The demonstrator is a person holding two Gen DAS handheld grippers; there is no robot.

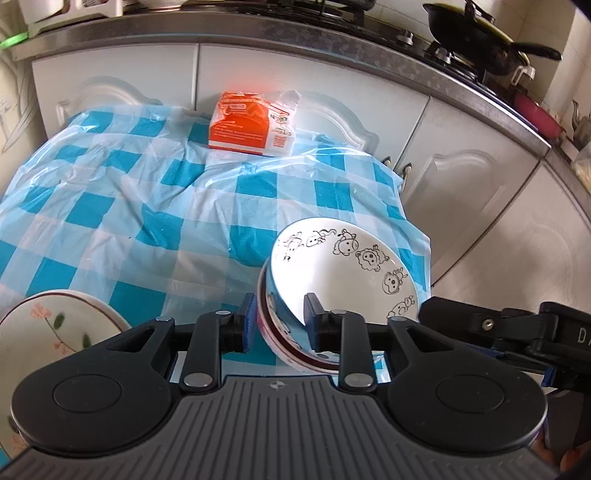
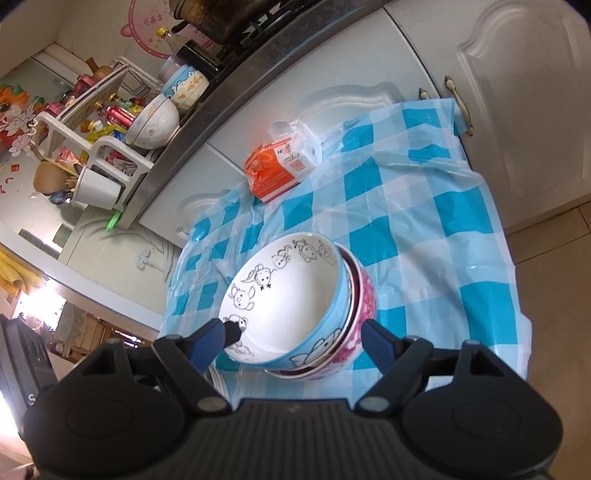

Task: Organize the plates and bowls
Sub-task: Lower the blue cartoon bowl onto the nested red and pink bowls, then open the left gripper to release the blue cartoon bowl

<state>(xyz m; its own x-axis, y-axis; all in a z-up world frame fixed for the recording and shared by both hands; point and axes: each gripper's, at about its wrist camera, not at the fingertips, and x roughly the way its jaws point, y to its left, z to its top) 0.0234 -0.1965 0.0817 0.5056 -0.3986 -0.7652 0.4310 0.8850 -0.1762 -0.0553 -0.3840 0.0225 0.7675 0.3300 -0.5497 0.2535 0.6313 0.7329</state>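
Your left gripper [image 1: 280, 321] straddles the near wall of the blue bowl [image 1: 343, 273]: one finger sits outside the rim, the other inside the white hollow. There is a visible gap at the outer pad, so the fingers stand apart and do not press on the bowl. No earlier view is given here, so only this stance can be told.

The blue bowl, with cartoon animals drawn around its inside, is nested in a pink bowl [image 2: 365, 299], and the pair rests tilted near the front right part of the bench [image 1: 110, 206], which is covered by a blue-and-white checked cloth. In the right wrist view your right gripper [image 2: 295, 341] is spread wide around the stack, its fingers clear of both bowls on either side; the black tip of your left gripper reaches over the rim there.

A flowered plate [image 1: 55, 328] lies at the front left corner of the bench, well apart from the bowls. An orange packet [image 1: 251, 123] stands at the far edge, against the white cupboard doors [image 1: 114, 77]. A black pan [image 1: 476, 33] sits on the stove above.
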